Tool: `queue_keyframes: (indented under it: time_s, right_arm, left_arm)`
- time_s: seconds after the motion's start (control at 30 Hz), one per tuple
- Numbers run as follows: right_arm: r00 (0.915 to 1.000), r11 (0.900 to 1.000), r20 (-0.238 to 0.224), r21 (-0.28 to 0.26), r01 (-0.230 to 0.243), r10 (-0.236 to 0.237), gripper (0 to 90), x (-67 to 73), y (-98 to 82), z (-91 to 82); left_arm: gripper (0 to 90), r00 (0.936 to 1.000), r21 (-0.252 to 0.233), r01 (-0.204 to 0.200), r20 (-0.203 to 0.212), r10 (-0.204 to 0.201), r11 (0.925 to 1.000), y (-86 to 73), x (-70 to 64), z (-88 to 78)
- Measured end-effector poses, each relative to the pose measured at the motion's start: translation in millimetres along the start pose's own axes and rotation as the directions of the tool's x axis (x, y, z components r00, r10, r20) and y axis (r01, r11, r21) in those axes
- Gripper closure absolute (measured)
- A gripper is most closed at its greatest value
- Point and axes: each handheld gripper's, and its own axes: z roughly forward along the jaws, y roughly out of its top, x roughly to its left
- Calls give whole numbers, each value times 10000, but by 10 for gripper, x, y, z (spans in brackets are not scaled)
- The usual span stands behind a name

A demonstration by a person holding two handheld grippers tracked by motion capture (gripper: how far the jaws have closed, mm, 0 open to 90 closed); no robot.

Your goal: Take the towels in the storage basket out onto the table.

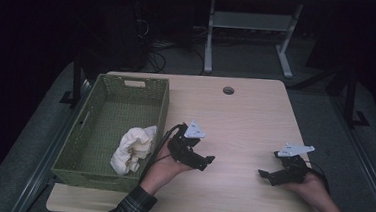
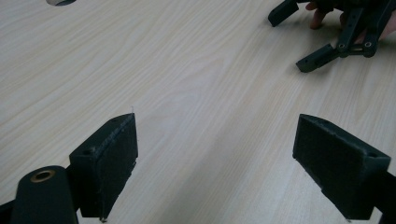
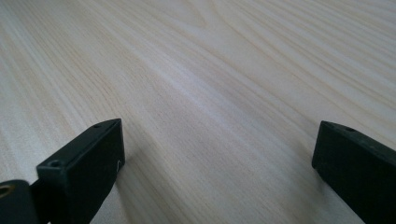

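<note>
**Inspector A:** Start with the cloth. Where does it lie against the jaws?

**Inspector B:** The white cloth [image 1: 133,148] sits crumpled in the near right corner of the green basket [image 1: 99,125], draped up against its right wall. It is just beside the left gripper [image 1: 203,161], on the side away from the jaws' tips, with the basket wall between them. The jaws point the other way, toward the right gripper [image 1: 270,175].

**Inspector A:** State of both pairs of jaws?

**Inspector B:** Both released. In the left gripper view the left gripper [image 2: 215,154] stands spread wide over bare wood, nothing between the jaws. The right gripper [image 3: 217,172] is the same in its own view: wide apart, gripping nothing, low over the desk [image 1: 245,120].

**Inspector A:** Edges and room?

**Inspector B:** The two grippers are well apart, open desk between them and beyond their tips up to the round cable hole [image 1: 228,90]. The right hand [image 1: 315,187] is near the right front corner. The basket takes the whole left edge.

**Inspector A:** Materials?

**Inspector B:** Pale wood-grain top, smooth, with rounded corners. Basket woven, rectangular, with a handle slot in the far wall. Cloth soft and bunched. The pads [image 2: 116,154] are black, blocky, with a rough facing.
</note>
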Motion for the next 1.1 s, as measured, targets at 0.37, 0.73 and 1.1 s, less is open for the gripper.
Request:
queue_keyframes:
  time_s: [0.37, 0.73, 1.1]
  right_arm:
    - [10000, 10000, -5, -11, -18, 18, 18, 1, 0, 1]
    - [10000, 10000, 1, -14, -5, 5, 18, 0, 0, 1]
    - [10000, 10000, -2, -3, -8, 8, 18, 0, 0, 0]
  left_arm:
    - [134, 9999, -90, -113, 84, 113, 9999, 88, 93, -41]
    - [134, 10000, -189, -58, 43, 59, 9998, 155, 215, -161]
    - [133, 9997, -305, 226, 80, -224, 9993, 145, 345, -358]
